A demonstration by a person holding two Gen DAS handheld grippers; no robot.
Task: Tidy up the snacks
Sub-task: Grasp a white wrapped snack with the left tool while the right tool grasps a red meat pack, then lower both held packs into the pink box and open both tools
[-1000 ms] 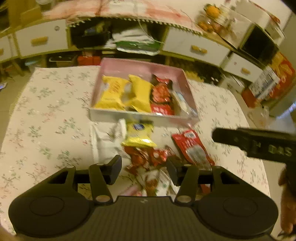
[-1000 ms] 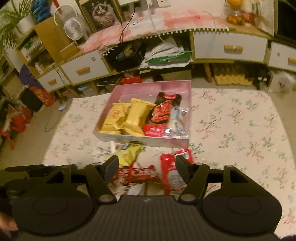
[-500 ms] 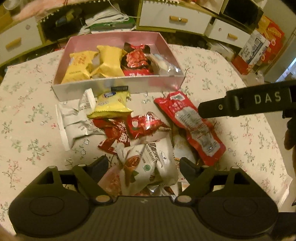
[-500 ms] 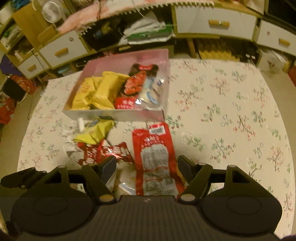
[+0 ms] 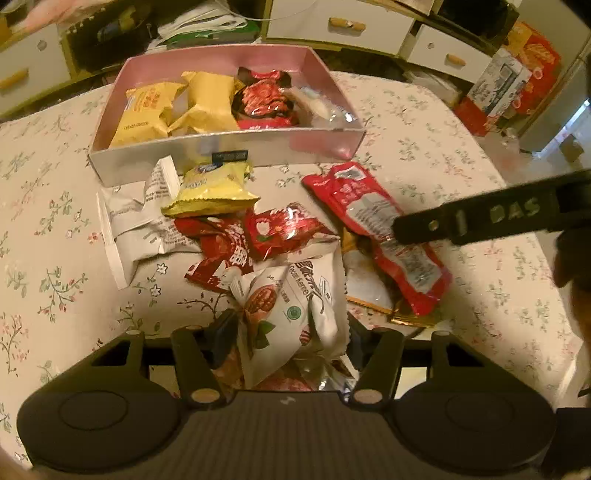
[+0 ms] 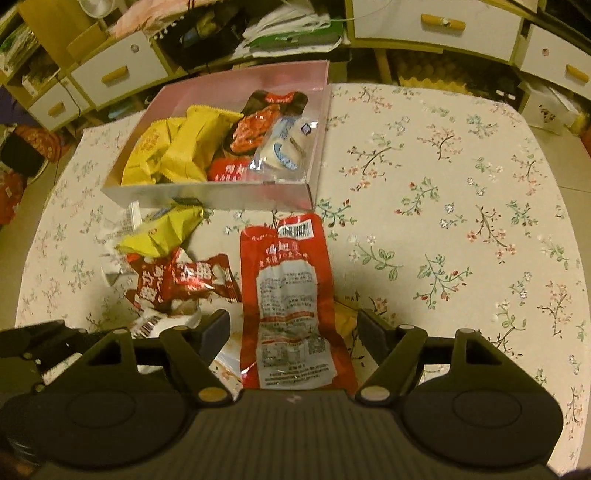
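Note:
A pink box (image 5: 221, 149) (image 6: 207, 197) at the far side of the table holds yellow, red and clear snack packets. Loose snacks lie in front of it: a yellow packet (image 5: 210, 190), a white wrapper (image 5: 136, 225), small red packets (image 5: 282, 229) and a long red packet (image 5: 369, 206) (image 6: 288, 288). My left gripper (image 5: 291, 336) is closing on a white pecan packet (image 5: 295, 295), and its pads touch both sides. My right gripper (image 6: 293, 328) straddles the long red packet with its jaws opening and gaps on both sides. One right finger (image 5: 480, 218) hangs over that packet.
A floral cloth (image 6: 443, 221) covers the table, bare on its right half. White drawer units (image 6: 436, 26) and cluttered shelves stand behind the table. Cardboard boxes (image 5: 517, 77) sit off its right edge. The left gripper's body (image 6: 33, 343) is just left of my right one.
Both grippers have come down toward the loose pile. The left jaws spread wide and then closed in on the white pecan packet. The right gripper now sits over the long red packet.

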